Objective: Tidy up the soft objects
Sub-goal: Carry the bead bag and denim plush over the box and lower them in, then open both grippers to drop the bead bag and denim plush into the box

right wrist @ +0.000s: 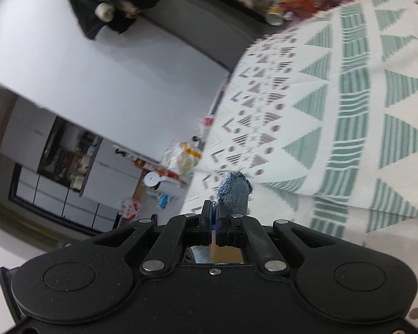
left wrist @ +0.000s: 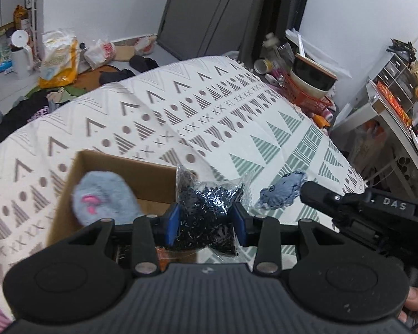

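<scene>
The left wrist view looks forward and down from just behind its own jaws, close over the bed (left wrist: 209,105), with the box (left wrist: 103,167) at lower left of the frame and the room's floor and wall across the top. The right gripper (left wrist: 315,192) enters at lower right. The right wrist view is rolled sideways, low and close to the bed (right wrist: 348,111), which fills the right half; wall and shelves fill the left. Both views share the patterned bedcover, the denim piece (left wrist: 281,192) (right wrist: 235,192) and the yellow bag (left wrist: 60,55) (right wrist: 185,157).
</scene>
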The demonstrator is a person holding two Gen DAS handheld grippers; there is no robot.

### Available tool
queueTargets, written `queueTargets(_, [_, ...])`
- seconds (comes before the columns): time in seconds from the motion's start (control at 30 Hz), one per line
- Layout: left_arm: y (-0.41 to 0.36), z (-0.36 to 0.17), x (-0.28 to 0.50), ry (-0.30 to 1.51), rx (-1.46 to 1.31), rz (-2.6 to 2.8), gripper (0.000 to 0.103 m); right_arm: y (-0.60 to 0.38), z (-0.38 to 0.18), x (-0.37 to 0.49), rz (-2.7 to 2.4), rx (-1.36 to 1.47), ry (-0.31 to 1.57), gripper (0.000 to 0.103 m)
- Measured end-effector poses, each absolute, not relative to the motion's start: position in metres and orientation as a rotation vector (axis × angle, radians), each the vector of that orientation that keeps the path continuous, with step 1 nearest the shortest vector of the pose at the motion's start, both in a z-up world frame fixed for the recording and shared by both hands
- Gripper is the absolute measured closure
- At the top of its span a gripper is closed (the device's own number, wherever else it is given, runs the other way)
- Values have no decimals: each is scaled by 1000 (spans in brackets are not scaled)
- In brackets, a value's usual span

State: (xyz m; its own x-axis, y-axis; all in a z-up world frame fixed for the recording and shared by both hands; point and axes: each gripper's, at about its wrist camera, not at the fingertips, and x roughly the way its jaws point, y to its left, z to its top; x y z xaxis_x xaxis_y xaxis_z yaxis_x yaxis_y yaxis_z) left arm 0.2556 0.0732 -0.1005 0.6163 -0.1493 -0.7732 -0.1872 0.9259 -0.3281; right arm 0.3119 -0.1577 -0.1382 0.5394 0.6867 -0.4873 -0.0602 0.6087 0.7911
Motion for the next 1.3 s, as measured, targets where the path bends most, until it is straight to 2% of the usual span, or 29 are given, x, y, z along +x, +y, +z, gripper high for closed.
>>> queueTargets(0.7, [146,-118,208,934,-468,132,63,-74,-135,286,628,652,931,99])
queueTargets(0.77, [148,-121,207,942,-473,130,63,-70,-137,286,621,645,946,90])
queueTargets(0.83, [149,-123,206,951,-477,132,63,-70,-139,286,602,648,942,59])
queueTargets(0.87, [149,-124,206,953,-476,132,62,-70,-139,285,595,643,930,55])
queueTargets(1.07, [147,-131,206,980,-462,124,61,-77,-129,275,558,578,918,52])
queueTargets(1.13, [146,-129,205,964,-477,114,58,-79,-123,270,545,541,910,46])
queueTargets(1.2, [146,-124,203,950,-488,95,49,-80,-116,264,541,513,908,42])
queueTargets(1.3, [141,-114,201,933,-458,102,46,-82,-107,254,523,482,907,31])
